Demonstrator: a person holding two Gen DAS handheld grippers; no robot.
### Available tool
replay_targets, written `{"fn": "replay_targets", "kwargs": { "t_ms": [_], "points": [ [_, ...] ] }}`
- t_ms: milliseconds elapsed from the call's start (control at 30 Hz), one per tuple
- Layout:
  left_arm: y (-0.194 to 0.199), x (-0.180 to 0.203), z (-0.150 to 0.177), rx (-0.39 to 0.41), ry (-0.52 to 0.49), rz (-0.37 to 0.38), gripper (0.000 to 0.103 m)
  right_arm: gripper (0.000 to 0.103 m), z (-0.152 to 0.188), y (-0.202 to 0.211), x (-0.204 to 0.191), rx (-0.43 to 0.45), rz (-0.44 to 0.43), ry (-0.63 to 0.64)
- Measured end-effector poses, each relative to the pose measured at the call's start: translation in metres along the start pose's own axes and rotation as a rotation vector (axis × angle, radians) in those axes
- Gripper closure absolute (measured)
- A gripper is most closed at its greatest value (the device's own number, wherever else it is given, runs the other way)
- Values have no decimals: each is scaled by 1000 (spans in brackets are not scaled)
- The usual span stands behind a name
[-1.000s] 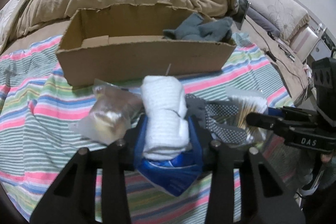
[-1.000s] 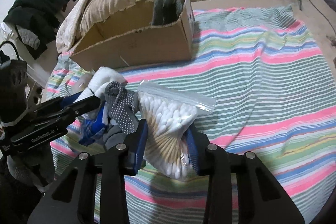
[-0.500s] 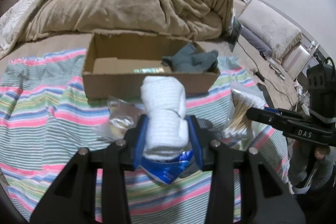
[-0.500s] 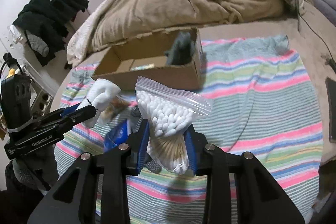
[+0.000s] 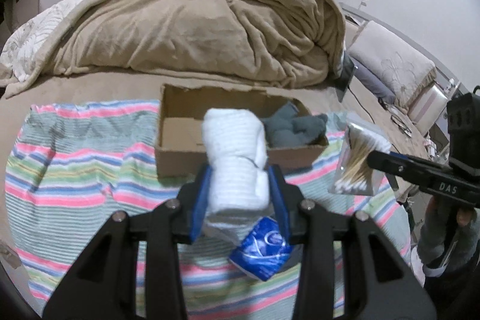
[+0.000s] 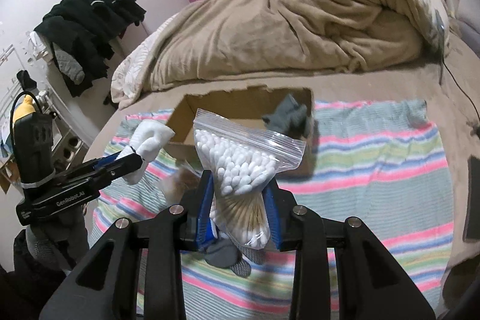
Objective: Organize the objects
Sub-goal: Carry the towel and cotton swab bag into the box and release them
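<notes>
Open striped blanket (image 6: 375,170) right of the torn-edged cardboard box (image 5: 180,152); left gripper (image 5: 240,194) clenched on white rolled towel (image 5: 234,158), right gripper (image 6: 238,203) grasping clear cotton-swab bag (image 6: 240,164), both lifted before the box

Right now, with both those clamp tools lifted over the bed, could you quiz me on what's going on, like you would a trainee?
1. True or false: the left gripper is clamped on a bag of cotton swabs.
2. Already in the cardboard box is: A) a grey cloth, B) a blue packet, C) a phone.
3. Fill in: the right gripper is shut on a ___.

Key:
1. False; it grips a rolled white towel.
2. A, the grey cloth at the box's right end.
3. Clear zip bag of cotton swabs.
</notes>
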State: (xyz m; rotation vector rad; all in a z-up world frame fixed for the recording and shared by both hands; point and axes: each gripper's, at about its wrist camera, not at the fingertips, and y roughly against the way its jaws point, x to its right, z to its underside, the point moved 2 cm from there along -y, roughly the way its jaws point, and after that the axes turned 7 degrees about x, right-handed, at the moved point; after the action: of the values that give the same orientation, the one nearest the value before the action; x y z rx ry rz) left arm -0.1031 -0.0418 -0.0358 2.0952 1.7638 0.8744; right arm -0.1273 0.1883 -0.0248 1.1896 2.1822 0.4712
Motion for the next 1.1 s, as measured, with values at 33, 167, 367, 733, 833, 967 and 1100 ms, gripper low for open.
{"fn": "replay_targets", "kwargs": {
  "t_ms": [33,167,367,733,833,967,1100],
  "points": [
    [0,-3,-3,6,2,-4,63,68,-4,-2,-2,3,-5,5],
    [-2,-13,-12,26,13,-18,63,68,-17,-9,-12,21,-24,19],
    [-11,-27,-26,46,25,-30,63,68,-36,-30,-22,27,-45,33],
    [-45,-44,-45,49,17,-43,63,68,-55,-79,-36,2,-92,47],
    [-54,-48,-45,43,22,-45,63,69,-56,-94,-35,-13,-100,44],
    [-69,-53,-44,26,30,-42,63,69,-56,-114,-33,-34,-107,37],
    [-87,-59,-42,0,42,-33,63,69,-55,-136,-28,-54,-110,27]
  ]
}}
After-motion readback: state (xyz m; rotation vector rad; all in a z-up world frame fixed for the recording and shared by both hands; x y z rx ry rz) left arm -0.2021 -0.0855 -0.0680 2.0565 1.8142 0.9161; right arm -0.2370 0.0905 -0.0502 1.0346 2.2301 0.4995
